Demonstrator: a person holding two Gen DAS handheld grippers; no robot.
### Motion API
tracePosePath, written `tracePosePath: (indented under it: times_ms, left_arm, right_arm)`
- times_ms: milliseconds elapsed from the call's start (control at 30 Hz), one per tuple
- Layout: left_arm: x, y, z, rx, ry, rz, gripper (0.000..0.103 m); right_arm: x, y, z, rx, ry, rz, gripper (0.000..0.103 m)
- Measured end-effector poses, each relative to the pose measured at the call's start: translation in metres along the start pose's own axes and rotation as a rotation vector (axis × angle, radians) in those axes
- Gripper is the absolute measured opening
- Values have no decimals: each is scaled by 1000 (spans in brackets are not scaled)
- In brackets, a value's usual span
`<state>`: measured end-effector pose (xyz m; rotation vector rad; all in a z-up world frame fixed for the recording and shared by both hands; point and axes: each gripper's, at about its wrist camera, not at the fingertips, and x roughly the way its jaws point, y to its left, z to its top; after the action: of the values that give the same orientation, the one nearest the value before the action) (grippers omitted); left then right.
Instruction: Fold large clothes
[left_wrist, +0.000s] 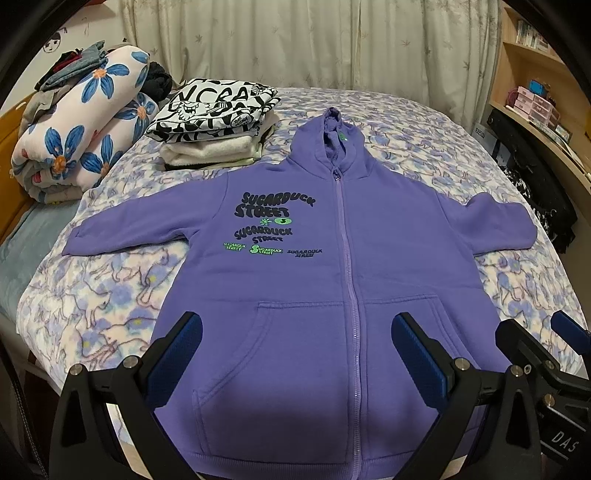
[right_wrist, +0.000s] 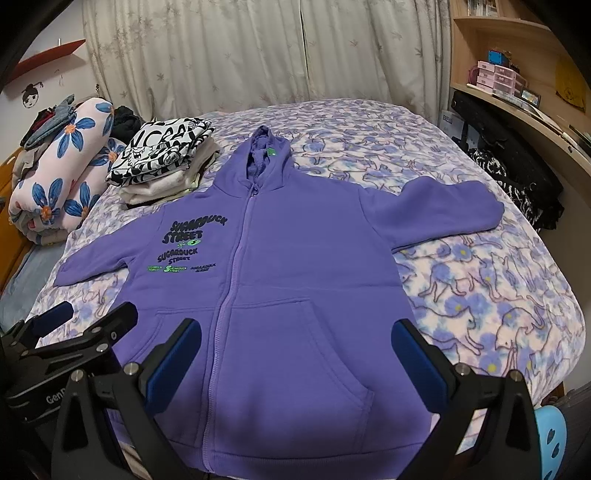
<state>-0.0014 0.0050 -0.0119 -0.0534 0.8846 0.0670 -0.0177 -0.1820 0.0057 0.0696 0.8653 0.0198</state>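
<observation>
**Purple hoodie lying flat, both grippers spread above its hem**

At the bed's (left_wrist: 424, 110) left edge a flower-print rolled quilt (left_wrist: 81, 125) is lying with loose clothes on top, and just beside it a stack of folded clothes (left_wrist: 218, 122) is sitting, topped by a black-and-white printed piece. The purple hoodie (left_wrist: 306, 266) is lying face up across the middle of the bed, zipped closed, hood toward the curtain (left_wrist: 295, 40) at the far edge, sleeves spread toward the left and right edges, hem at the near edge.

Your left wrist camera is showing the hoodie's left pocket and the zip between your fingers, plus your right gripper's tips at the frame's right side. Your right wrist camera is showing the right pocket, more bare floral bedcover toward the right edge, a light blue object at the lower right corner, and wooden shelves (right_wrist: 517, 66) past the bed.

You are holding your left gripper (left_wrist: 295, 354) released, jaws wide apart, hovering over the hem left of the zip. You are holding your right gripper (right_wrist: 295, 354) likewise released and empty, over the hem right of the zip, beside the left one.
</observation>
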Motion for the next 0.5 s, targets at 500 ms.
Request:
tracePosePath:
  times_ms: [500]
  left_arm:
    - [1, 1, -1, 2, 2, 5, 102]
  right_arm:
    - [-1, 2, -2, -7, -8, 1, 103]
